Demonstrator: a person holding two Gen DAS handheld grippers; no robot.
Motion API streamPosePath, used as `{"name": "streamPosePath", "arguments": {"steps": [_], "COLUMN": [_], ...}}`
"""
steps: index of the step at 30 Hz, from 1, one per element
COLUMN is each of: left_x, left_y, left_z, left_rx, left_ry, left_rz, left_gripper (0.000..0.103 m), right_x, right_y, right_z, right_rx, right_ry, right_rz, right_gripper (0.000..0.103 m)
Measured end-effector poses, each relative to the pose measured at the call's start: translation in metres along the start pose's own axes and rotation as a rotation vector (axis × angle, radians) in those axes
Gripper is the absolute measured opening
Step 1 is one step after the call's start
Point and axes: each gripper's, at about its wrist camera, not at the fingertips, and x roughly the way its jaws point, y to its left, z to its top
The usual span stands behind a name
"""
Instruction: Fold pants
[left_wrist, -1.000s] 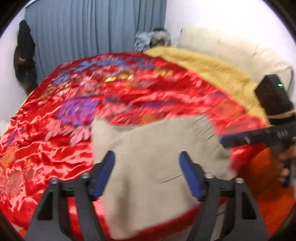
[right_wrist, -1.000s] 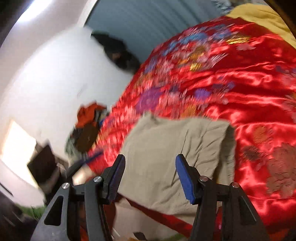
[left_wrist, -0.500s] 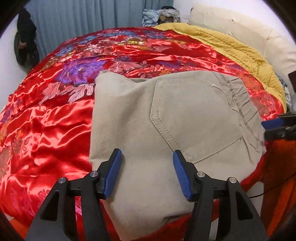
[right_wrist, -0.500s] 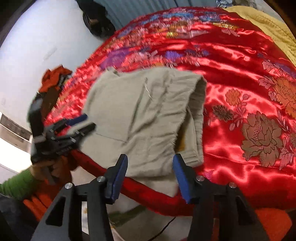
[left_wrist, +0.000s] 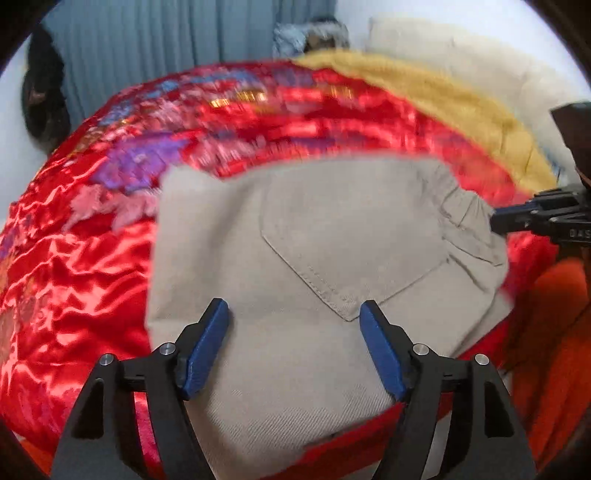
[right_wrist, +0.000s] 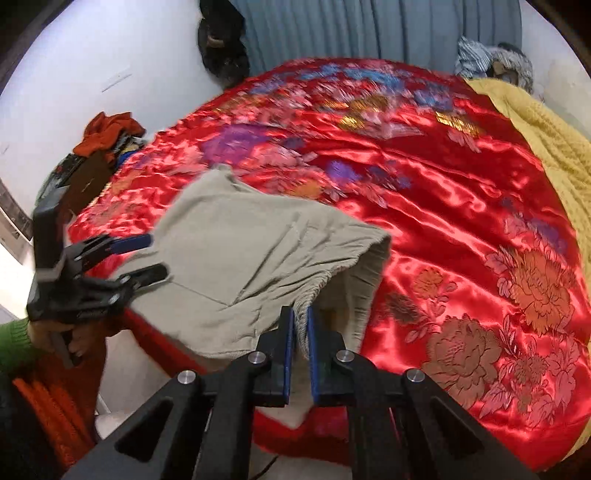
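The beige pants lie folded at the near edge of a red satin bedspread, back pocket up. My left gripper is open and hovers just above the pants' near edge, holding nothing. In the right wrist view the pants show their elastic waistband lifted into an open mouth. My right gripper is shut on the pants' waistband and holds that edge up off the bed. The right gripper also shows in the left wrist view at the pants' right edge, and the left gripper shows in the right wrist view.
A yellow blanket and a cream headboard bound the bed's far right side. Grey-blue curtains hang behind. A pile of clothes sits by the left wall. Orange fabric lies below the bed's edge.
My right gripper has closed on the waistband and lifted it. My left gripper has drawn back a little and stays open over the pants.
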Motion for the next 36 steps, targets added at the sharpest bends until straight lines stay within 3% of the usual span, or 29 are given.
{"name": "streamPosePath", "arguments": {"steps": [2, 4, 5, 6, 8, 13, 16, 21, 23, 25, 27, 28, 30, 34, 36], "left_x": [0.005, -0.002, -0.003, -0.003, -0.002, -0.001, 0.0, 0.002, 0.002, 0.001, 0.002, 0.001, 0.002, 0.002, -0.005], "left_y": [-0.006, -0.002, 0.001, 0.004, 0.005, 0.003, 0.004, 0.005, 0.006, 0.006, 0.006, 0.006, 0.007, 0.007, 0.012], "left_z": [-0.004, -0.004, -0.003, -0.003, -0.003, -0.004, -0.004, -0.006, -0.006, -0.006, -0.006, -0.006, -0.007, -0.005, -0.001], "left_rx": [0.038, 0.013, -0.002, -0.015, -0.021, -0.014, -0.007, -0.011, -0.014, -0.019, -0.018, -0.018, -0.022, -0.031, -0.039], "left_ry": [0.009, -0.005, -0.004, -0.001, -0.001, -0.002, -0.002, -0.009, -0.009, -0.01, -0.009, -0.009, -0.009, -0.006, -0.002], "left_rz": [0.027, 0.008, -0.002, -0.01, -0.011, -0.005, -0.002, -0.006, -0.007, -0.012, -0.01, -0.01, -0.007, -0.008, -0.015], "left_gripper": [0.075, 0.075, 0.075, 0.075, 0.075, 0.075, 0.075, 0.077, 0.077, 0.077, 0.077, 0.077, 0.077, 0.078, 0.072], "right_x": [0.031, 0.027, 0.021, 0.012, 0.002, 0.02, 0.039, 0.034, 0.032, 0.035, 0.039, 0.043, 0.044, 0.044, 0.04], "right_y": [-0.015, -0.027, -0.032, -0.04, -0.046, -0.028, -0.026, -0.016, -0.019, -0.022, -0.027, -0.029, -0.025, -0.015, -0.007], "right_z": [-0.015, -0.022, -0.022, -0.021, -0.019, -0.01, -0.008, 0.0, 0.005, 0.006, 0.005, 0.004, 0.003, 0.007, 0.011], "right_rx": [0.058, 0.136, 0.162, 0.189, 0.183, 0.011, -0.021, -0.137, -0.117, -0.094, -0.057, -0.017, -0.035, -0.089, -0.105], "right_ry": [0.105, 0.084, 0.071, 0.05, 0.023, 0.138, 0.201, 0.269, 0.285, 0.294, 0.298, 0.313, 0.315, 0.346, 0.345], "right_rz": [0.032, 0.107, 0.132, 0.155, 0.165, 0.22, 0.192, 0.14, 0.133, 0.115, 0.18, 0.238, 0.211, 0.18, 0.159], "right_gripper": [0.009, 0.012, 0.023, 0.04, 0.049, 0.049, 0.05, 0.028, 0.031, 0.047, 0.048, 0.046, 0.036, 0.027, 0.015]}}
